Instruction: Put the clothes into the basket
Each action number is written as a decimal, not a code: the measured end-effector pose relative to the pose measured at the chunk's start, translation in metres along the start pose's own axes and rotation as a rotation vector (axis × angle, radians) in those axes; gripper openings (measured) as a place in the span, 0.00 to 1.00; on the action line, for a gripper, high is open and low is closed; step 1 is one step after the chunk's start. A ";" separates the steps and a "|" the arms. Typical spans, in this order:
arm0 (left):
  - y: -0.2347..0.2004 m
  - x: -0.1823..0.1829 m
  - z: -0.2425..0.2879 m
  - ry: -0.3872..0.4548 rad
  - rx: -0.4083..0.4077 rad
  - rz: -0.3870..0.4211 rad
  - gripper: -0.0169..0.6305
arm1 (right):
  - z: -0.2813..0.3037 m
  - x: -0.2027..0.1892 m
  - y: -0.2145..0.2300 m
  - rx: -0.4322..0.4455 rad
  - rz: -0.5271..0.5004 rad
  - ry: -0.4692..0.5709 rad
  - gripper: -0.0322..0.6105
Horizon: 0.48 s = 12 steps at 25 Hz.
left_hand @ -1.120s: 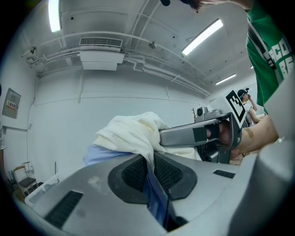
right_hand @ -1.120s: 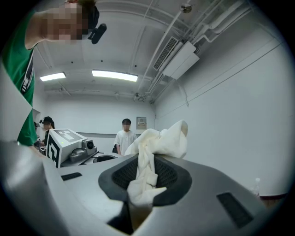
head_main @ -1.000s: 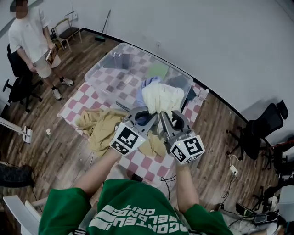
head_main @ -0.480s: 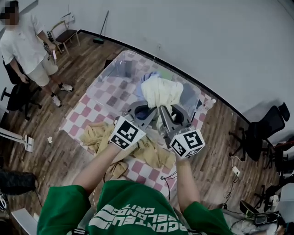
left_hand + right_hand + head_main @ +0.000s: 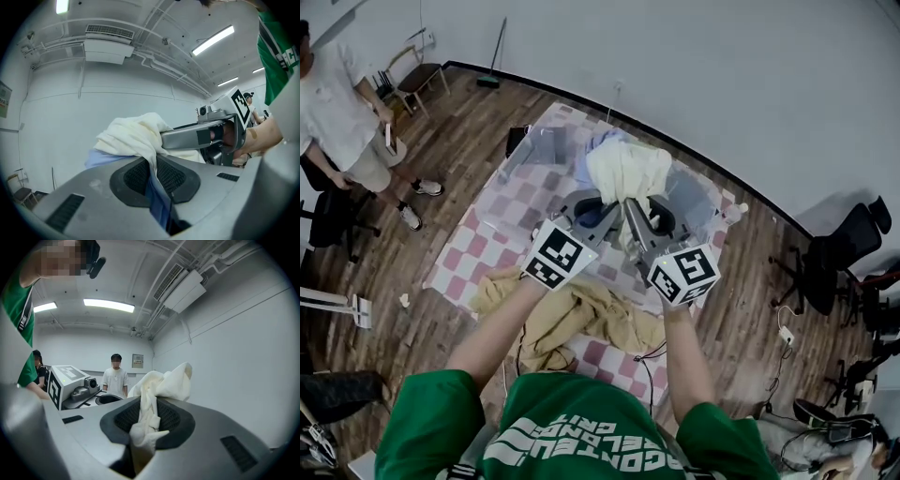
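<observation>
**OPERATOR AND RIG: APPEARANCE**

The person wears a green T-shirt (image 5: 572,433) with short sleeves and white block lettering on the front. The left hand-held gripper (image 5: 598,208) and right hand-held gripper (image 5: 631,210) each have a smooth grey shell and 2 jaws lined with dark mesh-textured pads. Each carries 1 white cube with black square markers, the left cube (image 5: 555,267) and the right cube (image 5: 684,275), with a small camera beside it.
</observation>
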State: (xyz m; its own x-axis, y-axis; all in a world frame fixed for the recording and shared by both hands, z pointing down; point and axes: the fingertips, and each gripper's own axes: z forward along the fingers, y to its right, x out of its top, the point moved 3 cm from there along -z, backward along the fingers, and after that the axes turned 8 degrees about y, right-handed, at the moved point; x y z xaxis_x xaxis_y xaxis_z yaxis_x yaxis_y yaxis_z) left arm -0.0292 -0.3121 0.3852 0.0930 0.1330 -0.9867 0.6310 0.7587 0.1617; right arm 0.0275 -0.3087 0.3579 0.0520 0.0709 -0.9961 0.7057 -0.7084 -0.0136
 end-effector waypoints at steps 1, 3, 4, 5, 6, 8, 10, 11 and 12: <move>-0.005 -0.003 0.001 -0.002 -0.004 -0.005 0.07 | 0.005 -0.003 0.002 -0.003 0.000 -0.006 0.16; -0.013 -0.012 0.004 -0.009 -0.012 -0.014 0.07 | 0.014 -0.011 0.005 -0.010 0.006 -0.018 0.16; -0.017 -0.017 0.005 -0.015 -0.017 -0.020 0.07 | 0.018 -0.016 0.006 -0.013 0.009 -0.025 0.16; -0.021 -0.024 0.006 -0.022 -0.022 -0.026 0.07 | 0.023 -0.021 0.008 -0.016 0.012 -0.034 0.16; -0.025 -0.031 0.007 -0.031 -0.029 -0.034 0.07 | 0.027 -0.028 0.010 -0.018 0.014 -0.046 0.16; -0.032 -0.046 0.010 -0.056 -0.045 -0.051 0.07 | 0.035 -0.042 0.013 -0.022 0.019 -0.077 0.16; -0.037 -0.063 0.014 -0.092 -0.066 -0.067 0.07 | 0.042 -0.059 0.017 -0.023 0.027 -0.114 0.16; -0.040 -0.072 0.016 -0.112 -0.078 -0.074 0.07 | 0.046 -0.068 0.019 -0.024 0.032 -0.135 0.16; -0.043 -0.082 0.018 -0.134 -0.090 -0.082 0.07 | 0.050 -0.077 0.022 -0.024 0.035 -0.157 0.16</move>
State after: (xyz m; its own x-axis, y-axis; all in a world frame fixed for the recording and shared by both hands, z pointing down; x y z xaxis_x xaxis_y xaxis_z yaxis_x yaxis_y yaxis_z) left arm -0.0497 -0.3674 0.4593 0.1494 -0.0133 -0.9887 0.5700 0.8182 0.0751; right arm 0.0032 -0.3651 0.4303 -0.0327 -0.0657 -0.9973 0.7225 -0.6911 0.0219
